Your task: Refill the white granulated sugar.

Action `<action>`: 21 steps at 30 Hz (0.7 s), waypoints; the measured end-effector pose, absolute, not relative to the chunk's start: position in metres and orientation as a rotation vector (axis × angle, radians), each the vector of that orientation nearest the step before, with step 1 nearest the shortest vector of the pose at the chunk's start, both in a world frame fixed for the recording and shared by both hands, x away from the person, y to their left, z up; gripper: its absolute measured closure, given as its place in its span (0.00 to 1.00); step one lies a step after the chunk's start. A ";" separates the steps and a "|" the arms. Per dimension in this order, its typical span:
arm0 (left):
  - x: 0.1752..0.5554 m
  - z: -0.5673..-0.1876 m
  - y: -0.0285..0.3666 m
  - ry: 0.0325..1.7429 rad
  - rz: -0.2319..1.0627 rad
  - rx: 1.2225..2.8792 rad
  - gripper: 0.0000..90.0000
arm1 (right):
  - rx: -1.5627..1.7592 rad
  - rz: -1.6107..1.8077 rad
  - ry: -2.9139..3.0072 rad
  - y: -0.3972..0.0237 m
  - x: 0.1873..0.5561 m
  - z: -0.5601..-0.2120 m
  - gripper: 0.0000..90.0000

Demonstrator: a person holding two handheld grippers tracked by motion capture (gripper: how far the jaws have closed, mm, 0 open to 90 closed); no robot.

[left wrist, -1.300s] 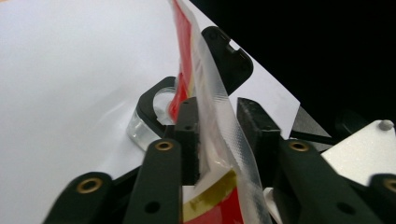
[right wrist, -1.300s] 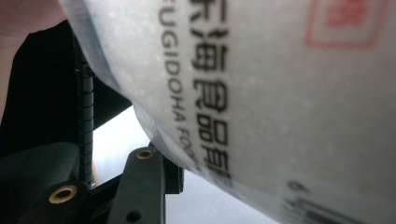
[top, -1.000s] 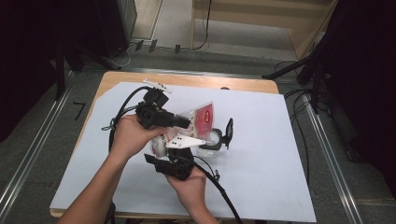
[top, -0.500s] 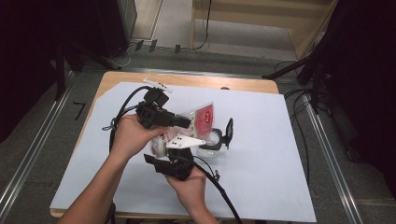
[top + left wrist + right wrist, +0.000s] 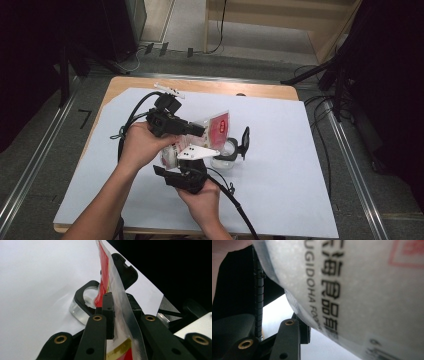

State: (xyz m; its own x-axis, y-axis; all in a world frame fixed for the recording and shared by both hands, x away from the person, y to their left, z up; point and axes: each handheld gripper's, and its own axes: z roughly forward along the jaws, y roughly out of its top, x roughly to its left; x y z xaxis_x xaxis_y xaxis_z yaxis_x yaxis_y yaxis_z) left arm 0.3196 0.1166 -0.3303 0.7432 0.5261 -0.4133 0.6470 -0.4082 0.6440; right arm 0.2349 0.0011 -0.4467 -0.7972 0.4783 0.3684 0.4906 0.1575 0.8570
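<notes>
Change: none seen between frames; both hands hold steady at frame centre
Left gripper [image 5: 202,131]: jaws pinched tight on red pouch [image 5: 107,277] edge
Right gripper [image 5: 197,160]: jaws part-open, probably gripping the pouch's white side
Container [image 5: 226,152]: on table [image 5: 300,200], just right of the pouch

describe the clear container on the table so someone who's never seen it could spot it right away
On the white sheet covering the table, look just right of the two hands, under the red-and-clear pouch. The container is a small clear tub with a black rim and a black lid flipped upright at its right side, unlike the flat pouch above it.
</notes>
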 end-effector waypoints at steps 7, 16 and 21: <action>0.321 -0.331 0.117 0.882 -0.191 2.095 0.91 | -0.989 -1.765 -2.384 0.002 0.234 -0.446 0.69; 0.320 -0.330 0.115 0.873 -0.191 2.101 0.91 | -0.993 -1.768 -2.396 0.002 0.234 -0.446 0.69; 0.321 -0.330 0.115 0.877 -0.189 2.099 0.91 | -0.993 -1.770 -2.399 0.003 0.234 -0.446 0.69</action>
